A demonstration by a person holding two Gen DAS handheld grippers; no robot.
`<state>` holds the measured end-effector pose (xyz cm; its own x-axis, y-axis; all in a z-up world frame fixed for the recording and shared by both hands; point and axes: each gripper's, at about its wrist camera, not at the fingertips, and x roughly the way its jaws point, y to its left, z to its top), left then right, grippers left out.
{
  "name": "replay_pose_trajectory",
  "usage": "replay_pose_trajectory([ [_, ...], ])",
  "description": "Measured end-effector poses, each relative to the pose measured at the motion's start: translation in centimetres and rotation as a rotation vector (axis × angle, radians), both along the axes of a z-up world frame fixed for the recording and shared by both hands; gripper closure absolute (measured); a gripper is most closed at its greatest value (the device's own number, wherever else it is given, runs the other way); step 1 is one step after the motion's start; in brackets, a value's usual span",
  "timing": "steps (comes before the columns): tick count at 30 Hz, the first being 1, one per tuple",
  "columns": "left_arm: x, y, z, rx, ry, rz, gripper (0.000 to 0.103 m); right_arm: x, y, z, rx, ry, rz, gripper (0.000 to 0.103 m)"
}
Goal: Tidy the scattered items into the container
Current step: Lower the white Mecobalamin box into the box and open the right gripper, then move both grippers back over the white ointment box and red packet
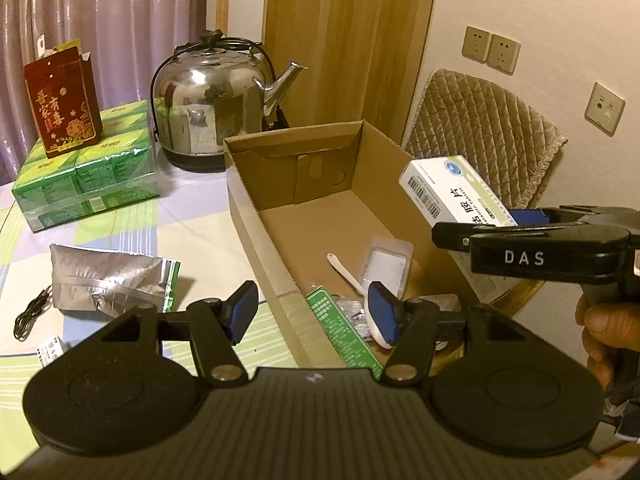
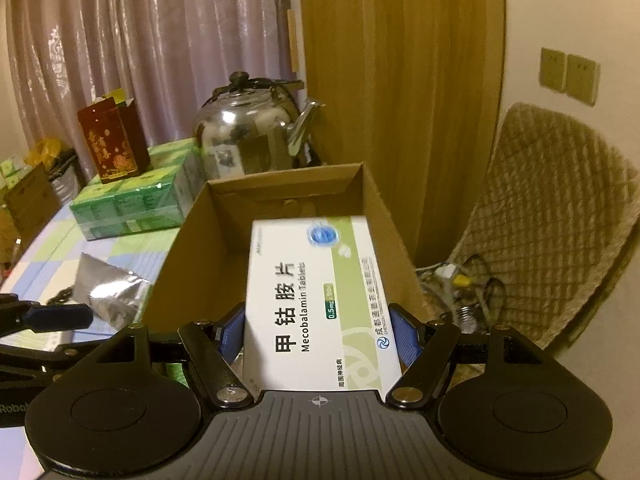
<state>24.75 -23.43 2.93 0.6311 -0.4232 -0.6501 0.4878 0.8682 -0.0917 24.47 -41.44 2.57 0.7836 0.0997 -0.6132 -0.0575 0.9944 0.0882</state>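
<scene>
An open cardboard box (image 1: pixel 256 204) stands on the table; it also shows in the right wrist view (image 2: pixel 188 248). Inside lie a white spoon (image 1: pixel 344 266), a clear blister pack (image 1: pixel 386 266) and a green sachet (image 1: pixel 340 328). My right gripper (image 2: pixel 318 330) is shut on a white and green medicine box (image 2: pixel 316 300) and holds it above the cardboard box's near right side. That medicine box shows in the left wrist view (image 1: pixel 452 192) with the right gripper (image 1: pixel 520 220) behind it. My left gripper (image 1: pixel 314 312) is open and empty over the cardboard box's near edge.
A silver foil pouch (image 1: pixel 108 280), a black cable (image 1: pixel 30 312) and a small white box (image 1: pixel 50 350) lie on the checked tablecloth at the left. A steel kettle (image 1: pixel 212 100), green tissue packs (image 1: pixel 88 168) and a red carton (image 1: pixel 64 100) stand behind. A padded chair (image 1: pixel 488 136) is at the right.
</scene>
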Motion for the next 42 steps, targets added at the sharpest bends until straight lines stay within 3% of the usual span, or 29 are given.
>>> replay_pose_trajectory([
  [1,0.0,0.1,-0.1,0.002,0.001,0.002,0.047,0.0,0.0,-0.1,0.005,-0.001,-0.001,0.011],
  [2,-0.1,0.1,-0.1,0.003,0.002,0.003,0.047,-0.1,0.0,-0.1,0.007,-0.010,-0.005,0.008],
  [14,-1.0,2.0,-0.4,-0.004,0.008,0.029,0.045,-2.7,-0.1,0.3,0.025,-0.030,-0.027,0.008],
  [29,-5.4,6.0,0.7,-0.004,0.009,0.062,0.041,-8.3,2.6,1.1,0.059,-0.019,-0.008,0.007],
  [42,-10.4,12.9,0.2,-0.008,0.034,0.161,0.020,-13.2,6.9,0.9,0.100,0.010,0.058,0.003],
])
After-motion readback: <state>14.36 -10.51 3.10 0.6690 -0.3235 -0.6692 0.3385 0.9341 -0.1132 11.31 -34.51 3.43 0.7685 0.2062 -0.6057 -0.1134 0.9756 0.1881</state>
